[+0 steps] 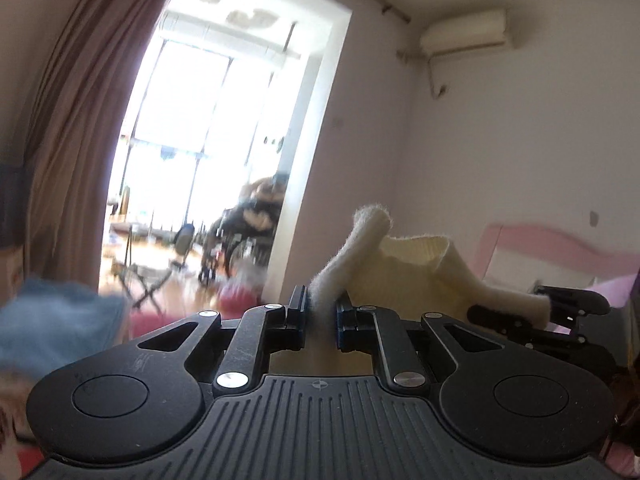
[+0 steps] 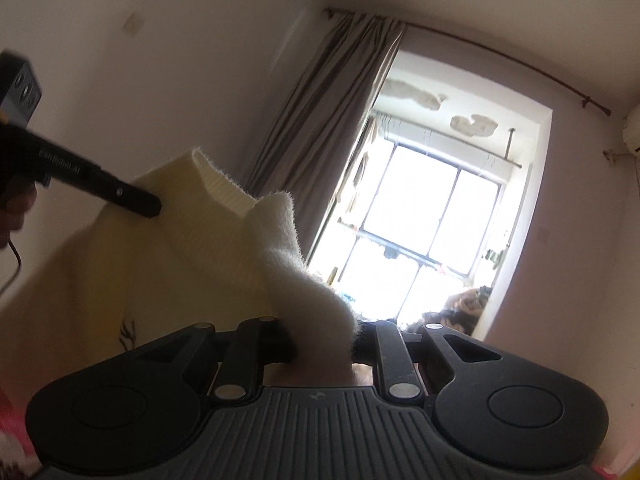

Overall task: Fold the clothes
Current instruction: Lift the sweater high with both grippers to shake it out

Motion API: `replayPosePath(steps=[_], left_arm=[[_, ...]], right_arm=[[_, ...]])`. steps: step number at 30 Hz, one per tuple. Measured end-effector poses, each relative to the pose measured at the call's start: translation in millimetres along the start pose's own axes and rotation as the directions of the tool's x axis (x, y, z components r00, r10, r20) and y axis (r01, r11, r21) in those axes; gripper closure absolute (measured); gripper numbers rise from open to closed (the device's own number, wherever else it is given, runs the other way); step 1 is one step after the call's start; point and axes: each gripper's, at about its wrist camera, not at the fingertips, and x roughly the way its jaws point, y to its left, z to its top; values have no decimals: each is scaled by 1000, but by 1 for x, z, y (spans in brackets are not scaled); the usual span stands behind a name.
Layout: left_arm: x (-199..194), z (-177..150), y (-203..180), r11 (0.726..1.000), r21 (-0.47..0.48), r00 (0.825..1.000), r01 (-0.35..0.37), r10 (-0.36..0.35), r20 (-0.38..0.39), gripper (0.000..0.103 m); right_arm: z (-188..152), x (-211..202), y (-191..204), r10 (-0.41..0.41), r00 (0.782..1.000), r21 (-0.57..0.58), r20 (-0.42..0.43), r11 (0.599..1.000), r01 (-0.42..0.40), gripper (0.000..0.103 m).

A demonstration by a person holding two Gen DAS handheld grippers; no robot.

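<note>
1. Now, starting at the far left of my left wrist view, I see a blurred blue cloth (image 1: 52, 320) low at the edge, with a brown curtain (image 1: 80, 120) hanging above it.
2. Next over, a bright doorway (image 1: 208, 120) opens onto a glazed room, where a dark chair (image 1: 256, 220) piled with something stands near the door frame.
3. At centre, my left hand-held gripper (image 1: 322, 316) is clamped on a fuzzy edge of the cream sweater (image 1: 416, 272), and a fold of it sticks up above the narrow gap between the jaws.
4. The sweater is off any surface, stretched rightward to my right hand-held gripper (image 1: 550, 312), which shows at the right of that same view, pinching the other end.
5. Further right, an air conditioner (image 1: 464, 34) sits high on the wall and a pink headboard (image 1: 560, 244) lies behind the right hand-held gripper.
6. In my right wrist view, the left hand-held gripper reaches in from the left edge and meets the sweater near its ribbed hem.
7. From there the sweater drapes down into the right hand-held gripper's jaws, closed tight on a thick fold.
8. Right of it, a grey curtain (image 2: 320, 120) hangs beside a bright window (image 2: 424, 220).
</note>
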Motion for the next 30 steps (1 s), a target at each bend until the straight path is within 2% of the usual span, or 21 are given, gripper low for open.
replayPosePath(steps=[4,9,16,24,27,30], left_arm=[[-4,34,-13,999,16,996,41,-43,78,91],[-8,75,-33,996,45,983,78,-84,164,92],[-16,116,-52,990,53,961,129,-138,239,92],[-42,126,-68,973,23,928,231,-228,296,92],[-45,126,-70,970,-10,927,244,-230,295,92],[-39,121,-68,971,-27,937,238,-222,271,92]], right_arm=[[29,-9,-31,-6,998,50,65,999,3,85],[61,-25,-60,-10,989,116,149,993,-8,85],[90,-58,-80,15,966,180,257,982,-63,85],[102,-96,-100,39,937,234,346,964,-126,85],[97,-98,-103,53,936,246,347,958,-146,86],[82,-87,-105,58,948,265,312,953,-145,85]])
